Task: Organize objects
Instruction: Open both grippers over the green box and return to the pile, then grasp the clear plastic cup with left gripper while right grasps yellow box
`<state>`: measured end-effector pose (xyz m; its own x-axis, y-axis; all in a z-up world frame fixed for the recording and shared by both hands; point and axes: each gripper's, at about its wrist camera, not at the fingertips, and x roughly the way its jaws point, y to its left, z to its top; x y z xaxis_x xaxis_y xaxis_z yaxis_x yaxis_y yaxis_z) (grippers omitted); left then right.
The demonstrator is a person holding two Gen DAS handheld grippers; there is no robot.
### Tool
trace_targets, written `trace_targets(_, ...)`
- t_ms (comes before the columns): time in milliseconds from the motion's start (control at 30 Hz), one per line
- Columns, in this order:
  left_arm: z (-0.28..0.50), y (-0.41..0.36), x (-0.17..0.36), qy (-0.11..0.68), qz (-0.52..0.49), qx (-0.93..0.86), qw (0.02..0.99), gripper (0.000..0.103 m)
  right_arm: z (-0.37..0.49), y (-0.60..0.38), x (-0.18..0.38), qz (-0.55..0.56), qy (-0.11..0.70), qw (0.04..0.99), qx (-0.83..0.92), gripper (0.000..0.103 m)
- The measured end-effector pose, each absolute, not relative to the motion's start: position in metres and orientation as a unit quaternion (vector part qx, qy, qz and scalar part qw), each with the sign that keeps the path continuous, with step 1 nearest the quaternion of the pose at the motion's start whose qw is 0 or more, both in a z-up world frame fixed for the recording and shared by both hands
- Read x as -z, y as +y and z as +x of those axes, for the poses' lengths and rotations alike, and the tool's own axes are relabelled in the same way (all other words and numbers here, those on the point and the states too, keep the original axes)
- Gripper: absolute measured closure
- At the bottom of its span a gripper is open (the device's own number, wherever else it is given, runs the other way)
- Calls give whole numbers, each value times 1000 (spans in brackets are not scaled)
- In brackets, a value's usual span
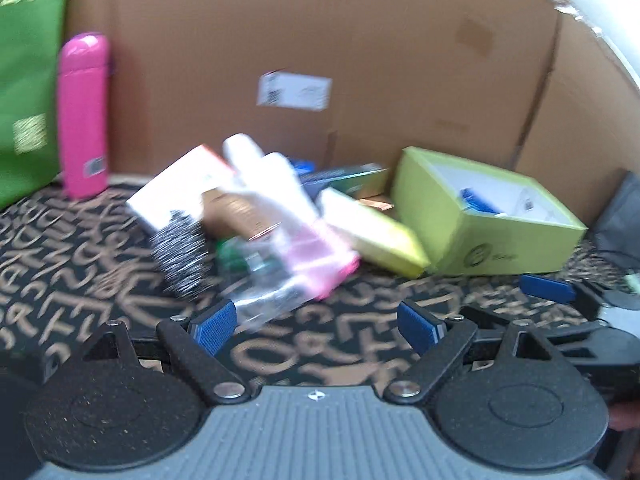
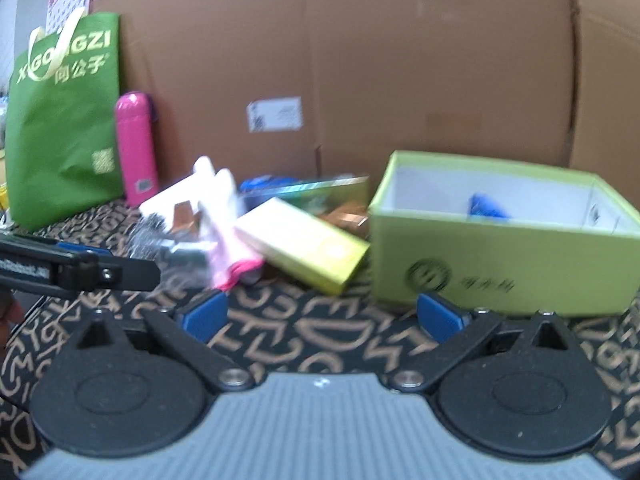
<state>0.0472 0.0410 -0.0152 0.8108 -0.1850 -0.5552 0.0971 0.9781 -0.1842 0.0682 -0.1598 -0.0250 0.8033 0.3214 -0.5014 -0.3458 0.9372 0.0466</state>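
While both frames are blurred, the layout reads clearly enough. A black cloth [image 2: 328, 336] printed with tan letters covers the surface, and a wall of brown cardboard [image 2: 400, 80] closes the far side. Between the claws and the clutter lies a bare strip of cloth, the widest open room in either view.

The left gripper [image 1: 318, 326] stands with its blue pads spread wide and nothing between them; the tip of a clear plastic packet [image 1: 264, 304] lies just beside its left pad. The right gripper [image 2: 322, 316] is likewise spread wide and holds nothing, its right pad close to the near wall of the lime-green box [image 2: 500, 256].

That open box sits to the right, with something blue [image 2: 486, 206] inside; its front bears a round logo and blurred characters I cannot read. Left of it, a heap of things to sort: a yellow-green flat box [image 2: 304, 248] leaning beside the open one, a pink packet [image 1: 320, 256], white bottles [image 1: 260, 168], and a bristly hairbrush [image 1: 182, 256].

At the far left stand a pink flask [image 2: 136, 148] and a green bag [image 2: 64, 128] with a QR code, lettered "GZI" and "向公子". A white shipping label [image 2: 275, 114] on the cardboard is unreadable.
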Motion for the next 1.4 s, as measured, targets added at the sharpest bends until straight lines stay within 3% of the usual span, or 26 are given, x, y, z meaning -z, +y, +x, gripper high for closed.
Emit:
trace_targets(300, 85, 57, 25, 296, -92, 73, 948, 15, 50, -136, 32, -45, 221, 962, -153, 0)
trace_targets(333, 89, 55, 27, 297, -87, 77, 948, 23, 51, -134, 32, -51, 223, 961, -156, 0)
trace_targets(400, 99, 54, 31, 314, -82, 85, 942, 50, 54, -133, 32, -53, 224, 959, -165, 0)
trace_targets(433, 103, 55, 35, 328, -87, 95, 936, 73, 57, -133, 32, -53, 228, 958, -169, 0)
trace_targets(467, 106, 58, 39, 343, -101, 110, 927, 87, 61, -132, 32, -54, 231, 956, -172, 0)
trace_targets(500, 106, 61, 42, 357, -119, 120, 919, 89, 65, -130, 32, -58, 232, 955, -173, 0)
trace_targets(600, 90, 66, 43, 349, -105, 111, 925, 91, 80, -121, 32, -96, 223, 954, -179, 0)
trace_targets(800, 65, 81, 34, 339, -94, 91, 932, 92, 130, -100, 32, -199, 188, 934, -229, 9)
trace_targets(967, 64, 88, 29, 333, -91, 82, 935, 92, 156, -87, 41, -275, 215, 909, -229, 24)
trace_targets(1233, 71, 80, 26, 332, -96, 103, 933, 92, 154, -79, 58, -338, 227, 895, -184, 34)
trace_targets(1300, 74, 77, 25, 332, -99, 106, 932, 92, 162, -70, 65, -359, 223, 891, -168, 41)
trace_targets(1367, 73, 74, 25, 332, -95, 106, 932, 92, 161, -66, 66, -371, 218, 889, -159, 70)
trace_targets(1400, 72, 73, 25, 333, -93, 106, 932, 92, 157, -68, 61, -357, 214, 895, -160, 71)
